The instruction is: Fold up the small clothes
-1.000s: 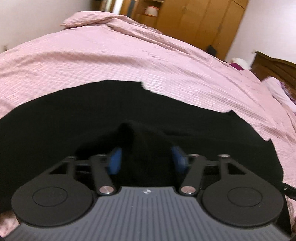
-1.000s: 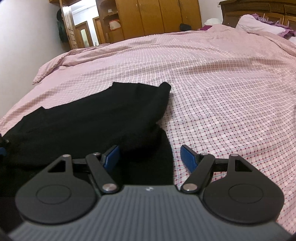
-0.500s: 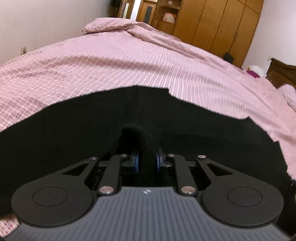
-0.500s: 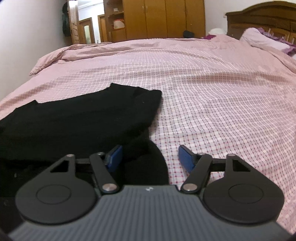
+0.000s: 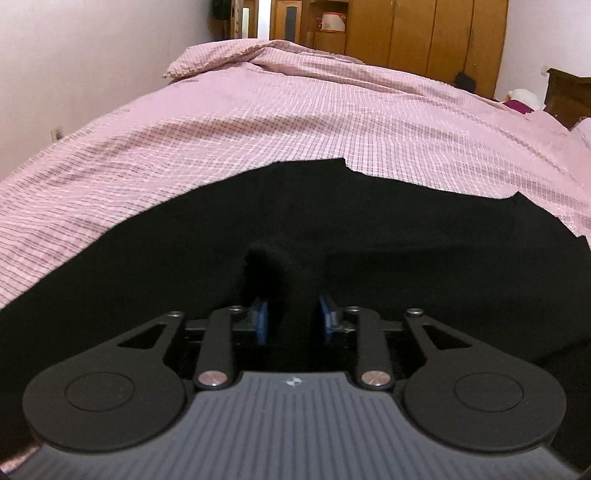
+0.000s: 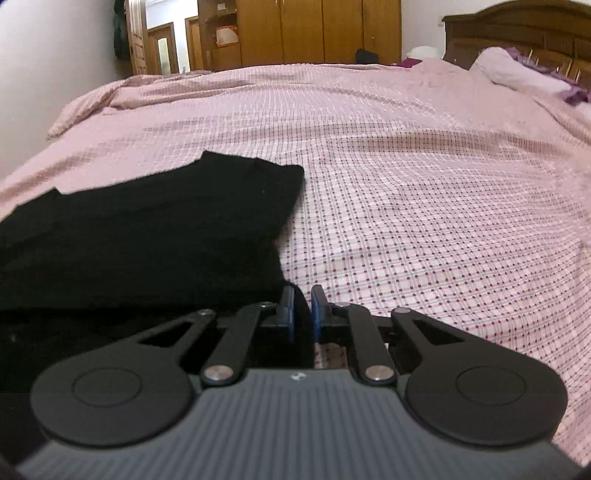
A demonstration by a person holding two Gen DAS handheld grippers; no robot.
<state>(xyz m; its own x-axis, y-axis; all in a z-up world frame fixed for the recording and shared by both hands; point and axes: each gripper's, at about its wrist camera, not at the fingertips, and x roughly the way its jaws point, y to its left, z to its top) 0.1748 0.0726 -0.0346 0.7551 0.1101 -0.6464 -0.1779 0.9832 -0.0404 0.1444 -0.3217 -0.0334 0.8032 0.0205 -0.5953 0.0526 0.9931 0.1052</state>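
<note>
Both grippers work the near hem of the black garment (image 6: 147,236) spread on the pink bed (image 6: 424,206): right gripper (image 6: 303,308) is closing on its corner, left gripper (image 5: 293,319) opening around a bunched tuft, seemingly loose. Folding has barely begun.

We see no readable text, label, brand or number anywhere in either view right now.

Bedspread (image 6: 424,206) free rt of black garment (image 6: 147,229); headboard (image 6: 517,29) far
</note>
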